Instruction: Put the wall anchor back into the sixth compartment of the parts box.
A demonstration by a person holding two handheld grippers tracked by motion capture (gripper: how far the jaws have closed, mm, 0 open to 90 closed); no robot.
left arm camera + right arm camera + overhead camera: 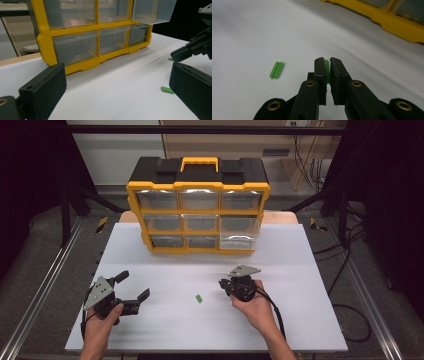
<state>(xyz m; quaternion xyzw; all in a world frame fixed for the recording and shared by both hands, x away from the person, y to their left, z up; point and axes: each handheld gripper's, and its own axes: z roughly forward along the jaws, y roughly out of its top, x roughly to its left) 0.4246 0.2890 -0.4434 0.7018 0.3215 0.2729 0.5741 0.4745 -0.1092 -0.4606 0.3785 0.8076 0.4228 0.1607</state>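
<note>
My right gripper (327,67) is shut on a small green piece (327,65) pinched upright between its jaws, low over the white table (200,325). A second green piece (276,70) lies flat on the table to its left, also seen as a green piece (199,298) between the two grippers. My left gripper (134,285) rests at the table's front left with its jaws wide apart and nothing between them; in its own view the loose green piece (167,90) lies by the right jaw. The right gripper (222,284) sits right of centre.
A yellow and black drawer organizer (198,205) with clear drawers stands at the back of the table. One drawer (239,240) at its lower right is pulled out. The person's hands come in from the bottom edge.
</note>
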